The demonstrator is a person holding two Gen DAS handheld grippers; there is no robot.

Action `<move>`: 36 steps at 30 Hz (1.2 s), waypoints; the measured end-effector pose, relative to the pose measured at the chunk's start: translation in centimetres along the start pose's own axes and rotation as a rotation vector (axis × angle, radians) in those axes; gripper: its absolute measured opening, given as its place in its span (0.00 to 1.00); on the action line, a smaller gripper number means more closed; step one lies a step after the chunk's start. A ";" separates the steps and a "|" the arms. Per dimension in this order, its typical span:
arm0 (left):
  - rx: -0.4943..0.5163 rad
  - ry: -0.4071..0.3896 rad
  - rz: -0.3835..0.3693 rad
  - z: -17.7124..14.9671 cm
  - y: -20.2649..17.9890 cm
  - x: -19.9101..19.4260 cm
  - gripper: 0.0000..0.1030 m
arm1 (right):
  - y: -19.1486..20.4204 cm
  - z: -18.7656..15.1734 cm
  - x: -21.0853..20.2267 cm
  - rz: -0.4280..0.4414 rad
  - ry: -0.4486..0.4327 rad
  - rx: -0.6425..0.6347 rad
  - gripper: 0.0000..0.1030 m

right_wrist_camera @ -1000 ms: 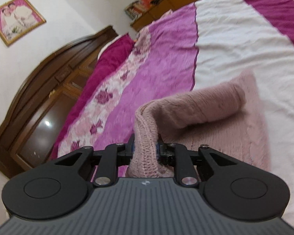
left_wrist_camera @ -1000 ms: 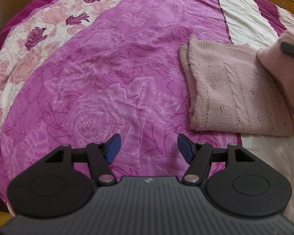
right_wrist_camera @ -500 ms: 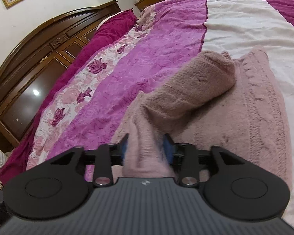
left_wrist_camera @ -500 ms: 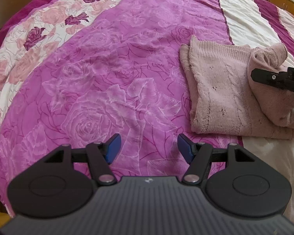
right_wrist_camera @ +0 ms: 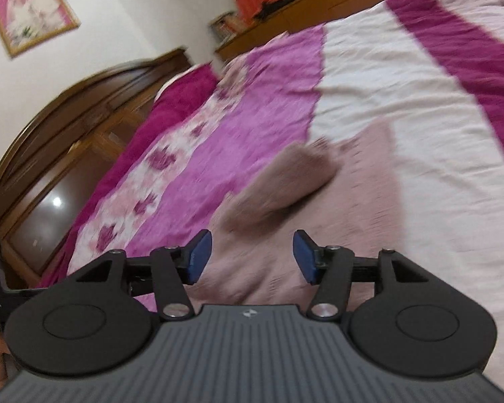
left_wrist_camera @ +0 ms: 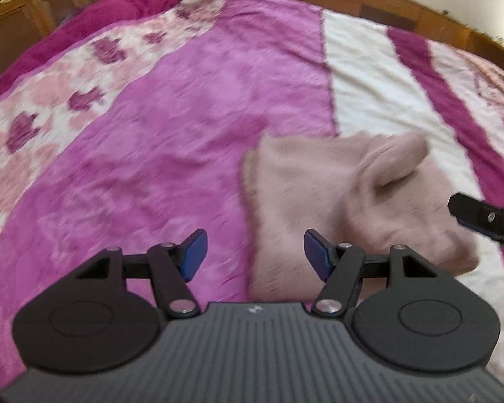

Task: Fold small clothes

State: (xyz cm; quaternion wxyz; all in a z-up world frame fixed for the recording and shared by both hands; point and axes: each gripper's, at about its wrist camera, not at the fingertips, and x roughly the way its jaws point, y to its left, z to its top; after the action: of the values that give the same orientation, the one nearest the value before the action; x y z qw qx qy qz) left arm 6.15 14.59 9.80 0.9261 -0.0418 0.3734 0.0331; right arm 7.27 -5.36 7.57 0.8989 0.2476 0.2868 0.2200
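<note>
The pink knitted garment (left_wrist_camera: 322, 194) lies folded on the bedspread (left_wrist_camera: 171, 141), across the seam where the magenta stripe meets the cream one, with a sleeve or flap laid loosely over its top in a rounded roll, so I judge the fold mostly done and only flattening or a last tuck left. The right gripper (right_wrist_camera: 252, 257), just near of the roll, has just been opening and its blue pads stand wide with nothing between them; the left gripper (left_wrist_camera: 254, 254) is wide and empty too. No container shows.

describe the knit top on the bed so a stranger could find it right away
On the wide bed, look where the magenta panel meets the white stripe. The top lies there, folded, one sleeve laid across it. It is the only dusty-pink knit piece, plain against the flowered cover.
</note>
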 end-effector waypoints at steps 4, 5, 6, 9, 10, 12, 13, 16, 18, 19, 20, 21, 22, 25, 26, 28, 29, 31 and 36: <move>0.026 -0.021 -0.049 1.0 -2.3 1.1 0.64 | -2.6 0.3 -1.4 -0.077 -0.038 0.044 0.62; 0.029 -0.023 -0.066 1.3 -2.8 1.4 0.64 | -3.2 0.3 -1.6 -0.089 -0.041 0.058 0.62; 0.030 -0.023 -0.084 1.5 -3.2 1.8 0.63 | -3.8 0.3 -1.8 -0.099 -0.044 0.073 0.62; 0.028 -0.033 -0.129 2.1 -4.1 3.1 0.64 | -5.1 -0.1 -2.0 -0.120 -0.054 0.105 0.62; 0.031 -0.038 -0.142 2.3 -4.5 3.6 0.64 | -5.4 -0.2 -2.0 -0.124 -0.055 0.112 0.62; 0.037 -0.045 -0.156 2.6 -5.1 4.3 0.63 | -6.1 -0.5 -1.9 -0.127 -0.055 0.124 0.62; 0.040 -0.048 -0.166 2.7 -5.4 4.7 0.63 | -6.3 -0.6 -1.9 -0.129 -0.053 0.128 0.62; 0.048 -0.056 -0.199 2.8 -6.2 5.7 0.63 | -6.8 -1.0 -1.5 -0.136 -0.049 0.135 0.62; 0.052 -0.062 -0.217 2.8 -6.7 6.5 0.63 | -7.0 -1.2 -1.2 -0.141 -0.049 0.140 0.62; 0.049 -0.067 -0.220 2.7 -6.8 7.0 0.63 | -7.0 -1.2 -0.9 -0.140 -0.048 0.145 0.62; 0.042 -0.069 -0.220 2.6 -6.9 7.4 0.63 | -7.2 -1.3 -0.8 -0.134 -0.049 0.153 0.62; 0.032 -0.067 -0.222 2.5 -6.9 7.8 0.63 | -7.4 -1.5 -0.6 -0.128 -0.048 0.161 0.62; 0.020 -0.063 -0.225 2.4 -6.9 8.3 0.63 | -7.5 -1.6 -0.5 -0.124 -0.046 0.166 0.62; -0.021 -0.066 -0.253 2.0 -6.4 9.2 0.44 | -7.5 -1.8 0.0 -0.120 -0.042 0.164 0.62; -0.030 -0.066 -0.258 1.9 -6.3 9.5 0.26 | -7.4 -1.9 0.1 -0.117 -0.046 0.163 0.62; -0.047 -0.065 -0.248 1.9 -5.9 9.9 0.19 | -7.5 -2.0 0.4 -0.108 -0.050 0.168 0.62; -0.066 -0.067 -0.262 1.9 -5.6 9.9 0.18 | -7.5 -2.0 0.5 -0.105 -0.051 0.170 0.62; -0.097 -0.076 -0.280 2.1 -4.8 9.7 0.17 | -7.4 -2.0 0.9 -0.102 -0.052 0.167 0.62; -0.172 -0.140 -0.281 3.0 -2.0 7.4 0.17 | -6.1 -1.4 0.9 -0.053 -0.058 0.124 0.62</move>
State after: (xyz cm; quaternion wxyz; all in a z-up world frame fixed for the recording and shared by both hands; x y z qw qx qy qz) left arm 13.72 13.13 6.88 0.9384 -0.1703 0.2941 -0.0622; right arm 8.57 -9.22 2.69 0.8954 0.3014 0.2799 0.1706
